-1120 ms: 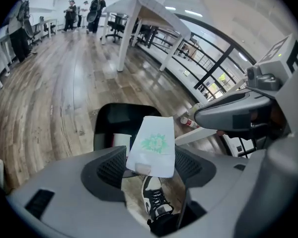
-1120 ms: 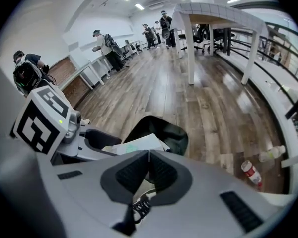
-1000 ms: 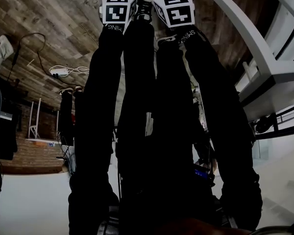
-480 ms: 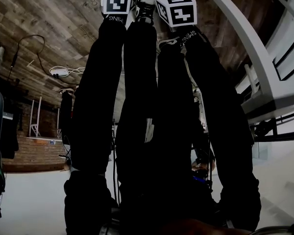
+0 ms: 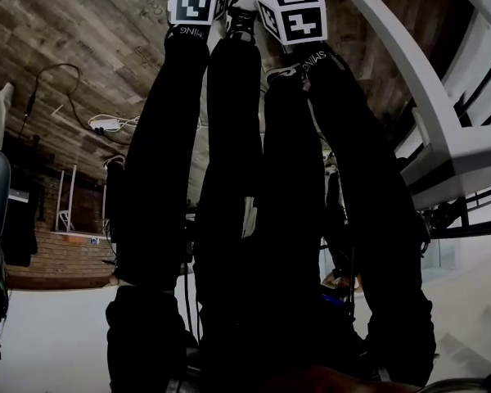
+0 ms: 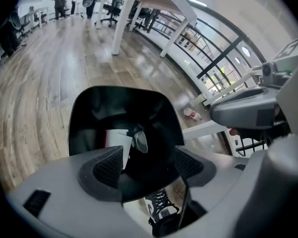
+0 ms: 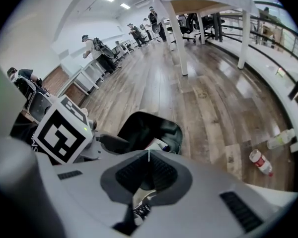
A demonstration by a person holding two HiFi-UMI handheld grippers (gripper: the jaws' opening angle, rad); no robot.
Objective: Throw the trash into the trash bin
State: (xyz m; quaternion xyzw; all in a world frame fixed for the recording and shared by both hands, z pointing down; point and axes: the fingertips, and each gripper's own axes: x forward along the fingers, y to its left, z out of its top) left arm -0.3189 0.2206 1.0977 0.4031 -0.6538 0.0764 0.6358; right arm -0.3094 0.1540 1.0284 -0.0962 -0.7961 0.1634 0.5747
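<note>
A black trash bin [image 6: 124, 118] stands on the wood floor right under my left gripper [image 6: 149, 162], whose jaws are open and hold nothing. Inside the bin lie a white paper cup [image 6: 118, 139] and a small grey piece. In the right gripper view the same bin [image 7: 151, 128] shows just past my right gripper [image 7: 149, 155], whose jaws are shut with nothing seen between them. In the head view only the two marker cubes [image 5: 198, 2] [image 5: 293, 13] and dark sleeves show. The jaws and the bin are hidden there.
A red-and-white bottle [image 7: 260, 161] and a clear bottle [image 7: 280, 140] lie on the floor near white railing posts. White table legs [image 7: 181, 43] stand farther off, with people at desks [image 7: 97, 51] beyond. A black-and-white shoe [image 6: 159, 209] is beside the bin.
Both marker cubes stay near the top of the head view. The view has swung slightly, and the white railing at right sits a little differently.
</note>
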